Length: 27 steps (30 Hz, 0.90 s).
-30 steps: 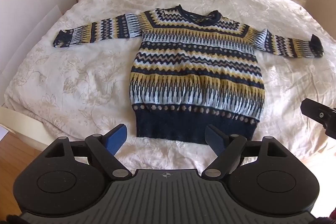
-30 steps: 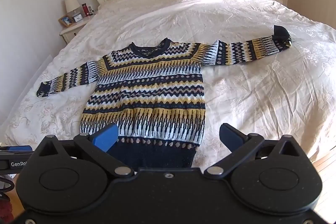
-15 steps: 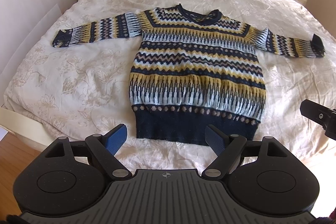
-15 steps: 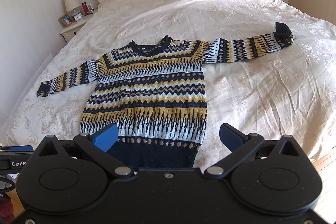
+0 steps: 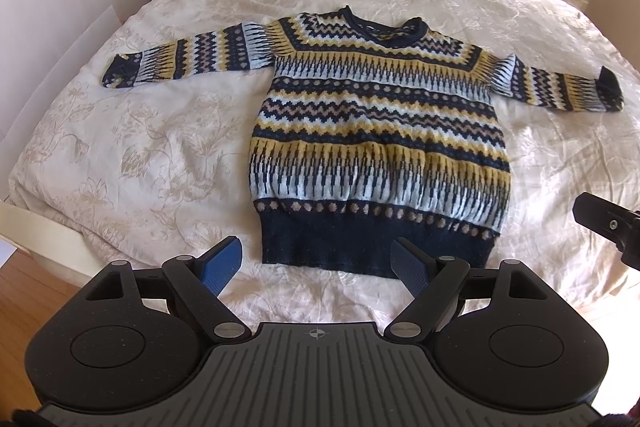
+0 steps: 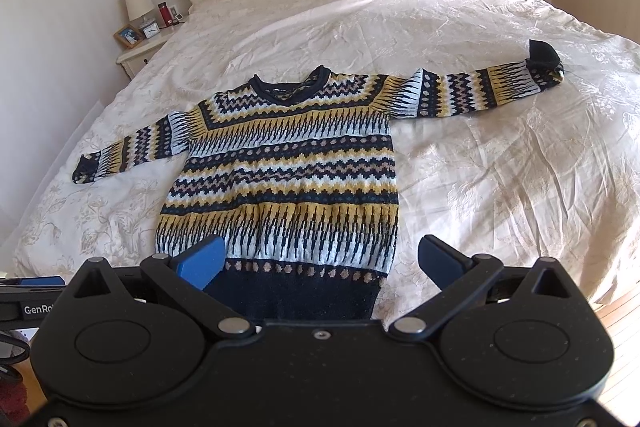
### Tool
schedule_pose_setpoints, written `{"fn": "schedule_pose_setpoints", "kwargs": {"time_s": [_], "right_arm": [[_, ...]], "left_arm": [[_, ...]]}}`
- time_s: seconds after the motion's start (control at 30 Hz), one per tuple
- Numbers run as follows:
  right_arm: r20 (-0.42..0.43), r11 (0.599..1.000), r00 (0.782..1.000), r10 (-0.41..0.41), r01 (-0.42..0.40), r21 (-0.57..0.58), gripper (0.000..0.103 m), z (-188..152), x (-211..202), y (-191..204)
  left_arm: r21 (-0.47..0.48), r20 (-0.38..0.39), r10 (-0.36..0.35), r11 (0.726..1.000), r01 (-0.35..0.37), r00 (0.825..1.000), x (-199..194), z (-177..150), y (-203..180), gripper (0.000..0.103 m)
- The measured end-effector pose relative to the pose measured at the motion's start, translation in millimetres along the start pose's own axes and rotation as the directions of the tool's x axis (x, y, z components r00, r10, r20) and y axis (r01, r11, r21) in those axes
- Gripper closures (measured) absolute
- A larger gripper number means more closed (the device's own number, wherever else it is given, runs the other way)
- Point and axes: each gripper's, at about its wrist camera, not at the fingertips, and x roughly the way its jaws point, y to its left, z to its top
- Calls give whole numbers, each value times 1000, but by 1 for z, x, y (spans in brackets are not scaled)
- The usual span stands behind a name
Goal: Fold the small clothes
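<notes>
A patterned sweater (image 5: 380,131) lies flat, front up, on the cream bedspread (image 5: 140,155) of a bed, both sleeves spread out to 9 and 3 o'clock, collar toward 12, dark hem toward 6; the left tool (image 5: 318,265) hangs above the foot of the bed just short of the hem, its blue pads wide apart and holding nothing; the right tool (image 6: 320,261) hovers over the hem's right part, likewise spread wide and empty; a nightstand (image 6: 140,53) with a lamp stands at 10 o'clock.
</notes>
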Motion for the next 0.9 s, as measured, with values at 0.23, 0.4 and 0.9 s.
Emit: {"fn": "schedule_pose_setpoints", "kwargs": {"time_s": [0.23,0.4,0.9], "right_arm": [[0,1000,1000,0,0,0,1,0,1,-1],[-3,1000,1000,4,-4,-1,1,0,3,1],[-35,1000,999,11,-10,4,1,16,29,11]], "left_arm": [[-3,-5,0,1000,0,1000,1,1,1,22],[-6,-8,3,1000,-4,1000,3,2,2,22],[-27,-29,11,1000,-11,1000,20,22,12,22]]}}
